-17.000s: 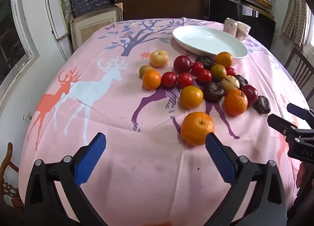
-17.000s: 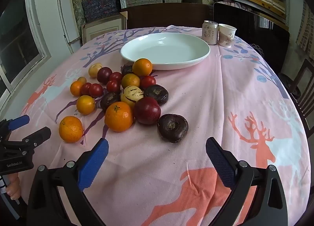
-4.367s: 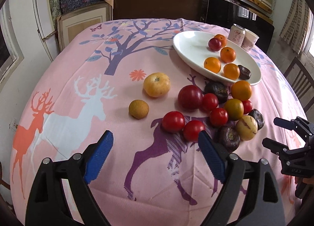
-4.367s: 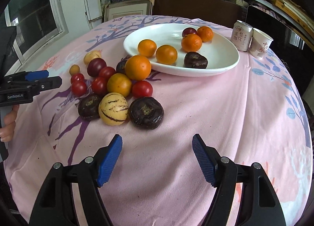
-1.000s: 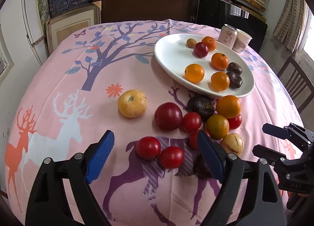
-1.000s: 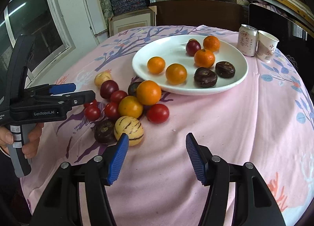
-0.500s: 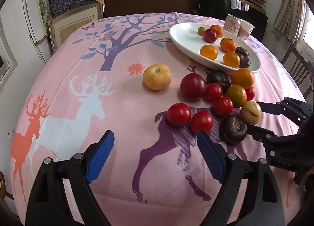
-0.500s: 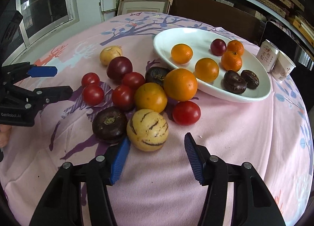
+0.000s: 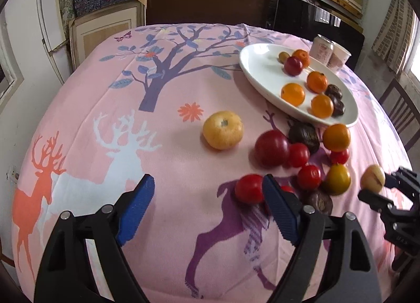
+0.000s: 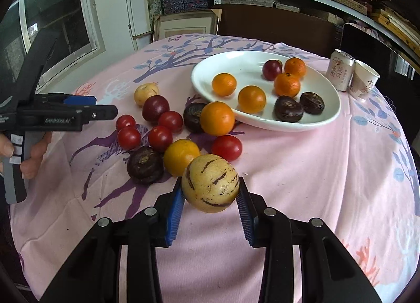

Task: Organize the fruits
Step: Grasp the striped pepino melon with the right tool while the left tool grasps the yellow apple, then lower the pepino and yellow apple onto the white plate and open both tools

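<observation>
While the left gripper (image 9: 207, 213) is held wide and empty, the melon (image 10: 210, 183) is being clamped by the closing right gripper (image 10: 210, 201).

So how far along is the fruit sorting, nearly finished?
Not quite halfway. The white plate already holds seven or eight fruits, mostly oranges. In hand: the right gripper is closing its fingers on the striped yellow melon. The left gripper is open and holds nothing. Left on the tablecloth: about eleven fruits, among them red tomatoes, a dark purple fruit and a yellow pear.
</observation>
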`<action>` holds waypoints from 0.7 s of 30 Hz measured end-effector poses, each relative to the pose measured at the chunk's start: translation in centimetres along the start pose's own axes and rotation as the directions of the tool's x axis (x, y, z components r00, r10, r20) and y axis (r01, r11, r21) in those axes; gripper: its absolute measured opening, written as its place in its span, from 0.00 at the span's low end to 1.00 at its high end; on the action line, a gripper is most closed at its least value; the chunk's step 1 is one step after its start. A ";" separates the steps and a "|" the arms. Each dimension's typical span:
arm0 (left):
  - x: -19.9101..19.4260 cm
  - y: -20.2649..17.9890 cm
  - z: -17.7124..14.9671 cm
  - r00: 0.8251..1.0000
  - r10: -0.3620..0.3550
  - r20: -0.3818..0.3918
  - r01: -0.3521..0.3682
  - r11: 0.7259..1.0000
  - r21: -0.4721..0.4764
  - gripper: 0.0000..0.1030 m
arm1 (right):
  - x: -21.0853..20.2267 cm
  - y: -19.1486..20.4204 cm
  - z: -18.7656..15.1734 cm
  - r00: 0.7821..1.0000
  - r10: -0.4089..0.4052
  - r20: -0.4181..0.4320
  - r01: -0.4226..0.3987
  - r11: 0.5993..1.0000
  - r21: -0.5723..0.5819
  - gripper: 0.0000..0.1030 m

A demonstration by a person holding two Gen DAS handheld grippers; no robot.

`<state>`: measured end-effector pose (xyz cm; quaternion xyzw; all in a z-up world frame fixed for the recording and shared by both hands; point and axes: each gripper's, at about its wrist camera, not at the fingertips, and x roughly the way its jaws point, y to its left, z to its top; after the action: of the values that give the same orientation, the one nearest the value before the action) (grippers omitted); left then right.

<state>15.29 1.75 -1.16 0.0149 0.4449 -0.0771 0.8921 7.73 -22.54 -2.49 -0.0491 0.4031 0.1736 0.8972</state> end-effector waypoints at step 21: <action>6.7 -1.0 4.1 0.996 -0.080 -0.050 0.079 0.996 -0.029 0.39 | -1.5 -1.0 -0.8 0.999 -0.016 0.029 0.015 1.000 0.004 0.38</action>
<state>22.36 -0.49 -3.93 -0.0130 0.4689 -0.1059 0.8768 6.57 -24.08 -1.95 -0.0479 0.3902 0.1665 0.9043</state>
